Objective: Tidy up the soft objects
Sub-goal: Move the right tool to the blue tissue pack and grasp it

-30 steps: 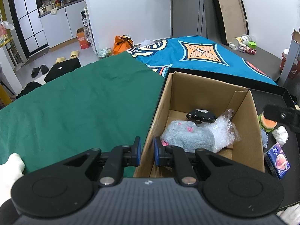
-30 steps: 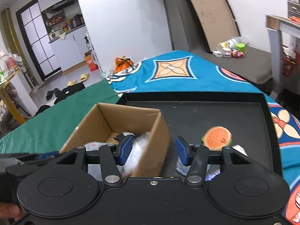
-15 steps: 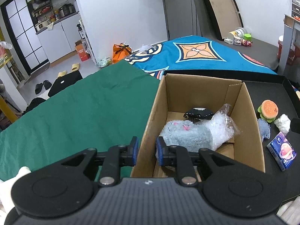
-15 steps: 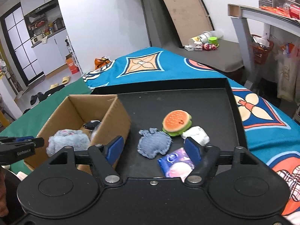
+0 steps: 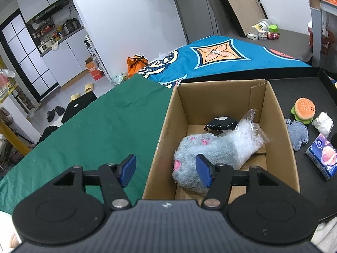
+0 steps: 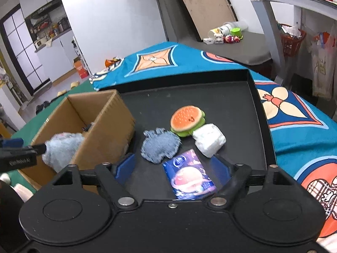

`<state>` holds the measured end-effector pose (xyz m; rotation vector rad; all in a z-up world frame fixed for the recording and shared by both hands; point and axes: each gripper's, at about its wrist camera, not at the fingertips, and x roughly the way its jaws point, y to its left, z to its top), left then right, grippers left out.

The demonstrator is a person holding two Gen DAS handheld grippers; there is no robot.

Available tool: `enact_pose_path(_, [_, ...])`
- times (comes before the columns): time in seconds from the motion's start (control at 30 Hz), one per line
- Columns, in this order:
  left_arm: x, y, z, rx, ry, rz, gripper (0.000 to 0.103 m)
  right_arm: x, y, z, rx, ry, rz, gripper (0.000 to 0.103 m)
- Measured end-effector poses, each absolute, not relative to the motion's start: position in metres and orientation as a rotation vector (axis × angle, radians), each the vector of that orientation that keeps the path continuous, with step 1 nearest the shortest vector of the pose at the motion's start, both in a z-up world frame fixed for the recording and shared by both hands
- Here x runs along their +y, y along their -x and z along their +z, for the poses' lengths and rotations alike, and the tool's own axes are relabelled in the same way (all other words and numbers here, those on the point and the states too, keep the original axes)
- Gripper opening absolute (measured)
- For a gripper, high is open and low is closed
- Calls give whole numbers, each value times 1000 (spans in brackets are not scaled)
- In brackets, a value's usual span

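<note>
A cardboard box (image 5: 273, 113) holds a grey plush (image 5: 206, 149), bubble wrap (image 5: 248, 135) and a small black item (image 5: 221, 124). My left gripper (image 5: 166, 171) hovers at the box's near left corner. Its jaws are opening, they straddle the box wall, and the pads touch nothing. On the black tray (image 6: 259, 109) lie a burger plush (image 6: 186, 119), a denim patch (image 6: 160, 145), a white wad (image 6: 208, 140) and a purple tissue pack (image 6: 189, 175). My right gripper (image 6: 172, 168) hangs over the tissue pack with its jaws opening and holds nothing.
A green cloth (image 5: 94, 130) covers the table left of the box, and a blue patterned cloth (image 6: 294, 130) lies behind and right of the tray. The box (image 6: 109, 130) stands on the tray's left edge. A shelf frame (image 6: 271, 21) rises at the far right.
My left jaws have spread from nearly shut to wide apart. My right gripper has swung right from the box to over the tray items, sunk a little, and its jaws have widened.
</note>
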<state>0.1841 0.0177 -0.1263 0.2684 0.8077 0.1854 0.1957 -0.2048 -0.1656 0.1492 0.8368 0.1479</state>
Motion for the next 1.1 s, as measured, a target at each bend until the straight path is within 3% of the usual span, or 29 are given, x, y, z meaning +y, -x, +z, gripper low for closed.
enact_pose_path(0.73, [-7, -197, -140, 854, -416, 240, 65, -212, -207, -214, 917, -105, 153, 81])
enact_pose_path(0.9, [-11, -199, -142, 858, -427, 245, 65, -213, -206, -217, 923, -112, 166, 58])
enact_pose_path(1.1, [-12, -197, -141, 852, -432, 246, 65, -217, -203, -211, 954, -117, 133, 56])
